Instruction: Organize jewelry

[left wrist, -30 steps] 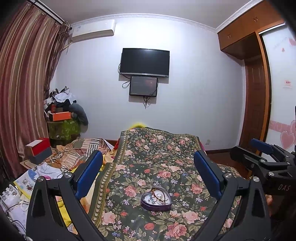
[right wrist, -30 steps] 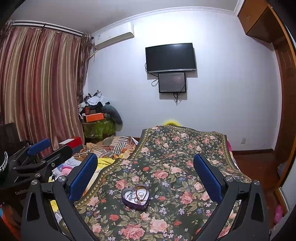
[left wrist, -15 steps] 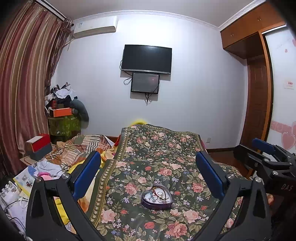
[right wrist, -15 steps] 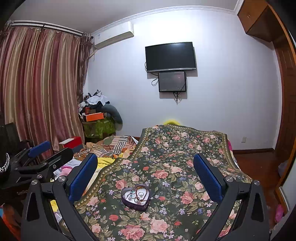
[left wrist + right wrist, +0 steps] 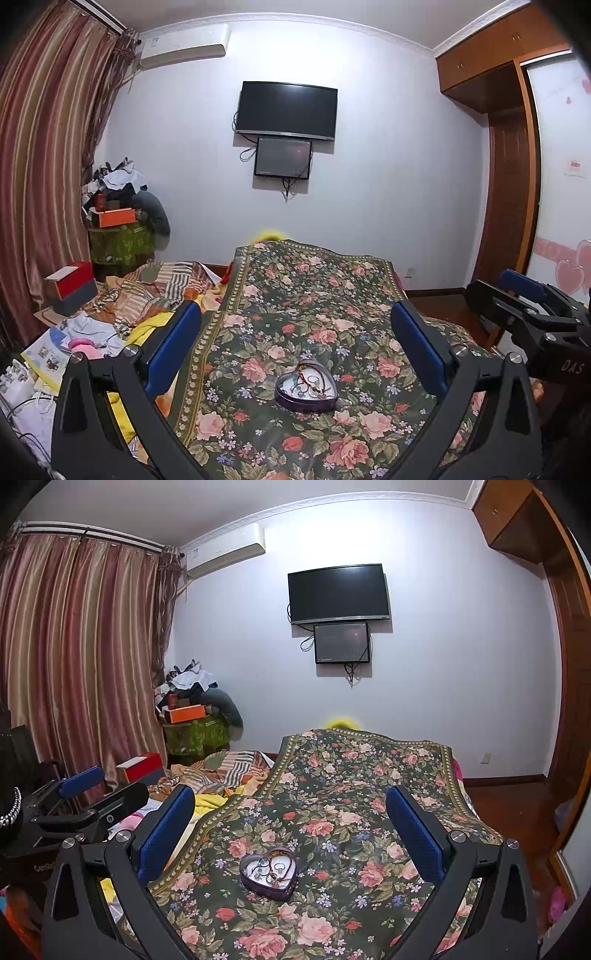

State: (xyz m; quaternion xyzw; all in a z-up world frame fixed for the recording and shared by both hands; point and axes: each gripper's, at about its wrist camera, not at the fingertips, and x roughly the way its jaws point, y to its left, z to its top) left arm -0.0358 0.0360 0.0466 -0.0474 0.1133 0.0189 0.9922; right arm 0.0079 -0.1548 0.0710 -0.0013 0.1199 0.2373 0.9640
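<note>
Little has moved since a second ago: left view tilted slightly, heart tin sits a touch lower in frame. Heart-shaped tin (image 5: 306, 387) holding rings and cord jewelry (image 5: 274, 868) rests on floral bedspread (image 5: 295, 317). Left hand-held gripper (image 5: 295, 354) released, empty, above the tin. Right hand-held gripper (image 5: 290, 830) likewise released. Striped curtain (image 5: 74, 657) at left.
</note>
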